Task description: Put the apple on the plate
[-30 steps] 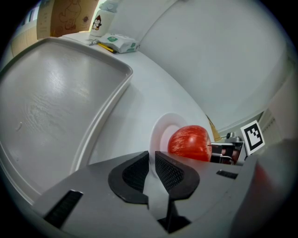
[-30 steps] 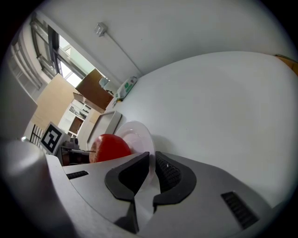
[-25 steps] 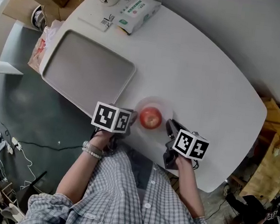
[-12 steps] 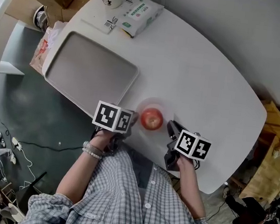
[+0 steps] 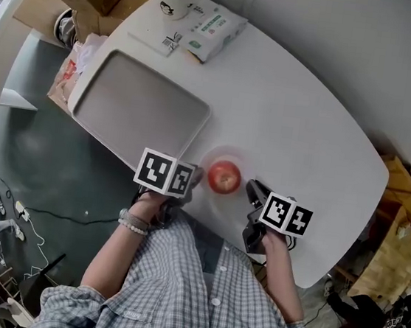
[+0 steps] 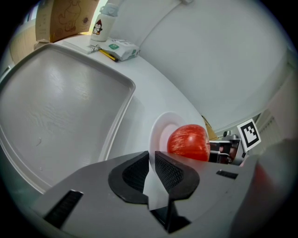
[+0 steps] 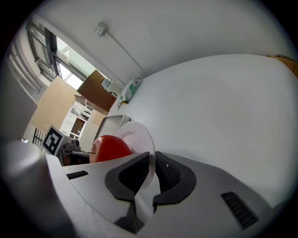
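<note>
While the apple sits on the plate, lower centre of head view, L gripper & R gripper each clamp its rim, opposite sides.

apple red (faint streaks) | plate white | tray grey | shirt checked, probably grey-blue | table white

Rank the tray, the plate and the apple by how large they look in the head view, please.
1. tray, clearly the largest
2. plate, a pale disc wider than the apple
3. apple, the smallest, sitting on the plate
</note>
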A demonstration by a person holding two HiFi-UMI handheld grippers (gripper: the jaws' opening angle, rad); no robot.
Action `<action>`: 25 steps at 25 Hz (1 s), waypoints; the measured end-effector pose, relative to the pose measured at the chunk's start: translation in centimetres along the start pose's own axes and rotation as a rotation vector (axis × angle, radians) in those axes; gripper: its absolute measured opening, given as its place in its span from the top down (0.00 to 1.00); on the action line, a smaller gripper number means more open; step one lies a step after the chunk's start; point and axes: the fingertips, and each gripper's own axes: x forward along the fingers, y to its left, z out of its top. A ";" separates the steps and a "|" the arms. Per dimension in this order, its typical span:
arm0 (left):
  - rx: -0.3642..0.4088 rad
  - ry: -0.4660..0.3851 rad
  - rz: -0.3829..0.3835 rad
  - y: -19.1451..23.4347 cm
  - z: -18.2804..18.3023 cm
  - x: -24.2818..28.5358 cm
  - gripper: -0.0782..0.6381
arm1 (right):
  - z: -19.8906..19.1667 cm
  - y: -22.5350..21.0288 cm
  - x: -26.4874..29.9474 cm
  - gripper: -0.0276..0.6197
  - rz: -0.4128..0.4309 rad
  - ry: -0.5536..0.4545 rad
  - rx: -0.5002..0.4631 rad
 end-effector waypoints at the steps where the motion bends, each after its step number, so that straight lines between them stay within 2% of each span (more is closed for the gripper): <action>1: -0.005 -0.003 0.002 0.2 0.1 -0.2 0.83 | 0.1 0.3 0.1 0.88 0.000 0.001 -0.005; 25: -0.134 -0.111 0.051 7.3 1.4 -7.0 0.83 | 2.1 9.8 5.2 0.88 0.072 0.079 -0.155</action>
